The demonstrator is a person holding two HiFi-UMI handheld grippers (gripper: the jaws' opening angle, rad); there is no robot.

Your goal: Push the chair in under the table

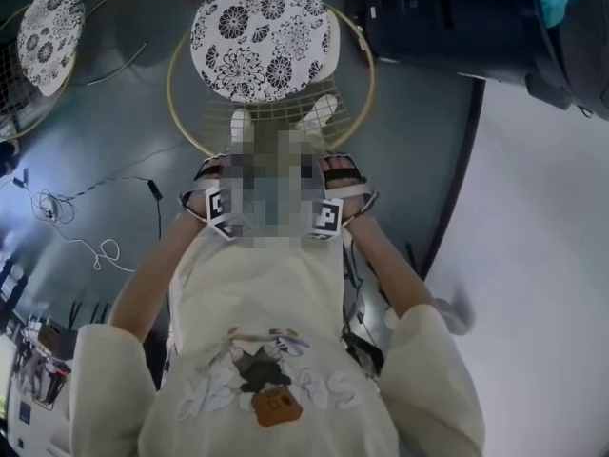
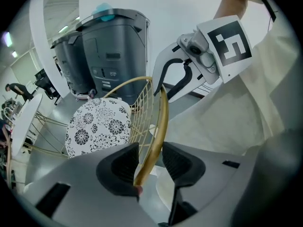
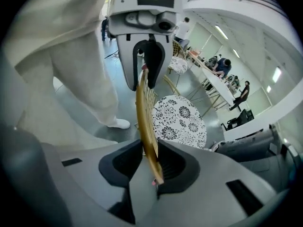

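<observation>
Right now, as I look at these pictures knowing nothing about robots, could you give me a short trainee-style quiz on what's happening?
1. True or false: the left gripper and the right gripper each have the gold chair rim between their jaws.
2. The seat cushion is: A) plain red, B) black-and-white floral, C) blue striped.
3. Fill in: the head view shows ___ chairs with such cushions.

Key: 1 true. 2 B. 3 two; a second chair stands at the upper left.
</observation>
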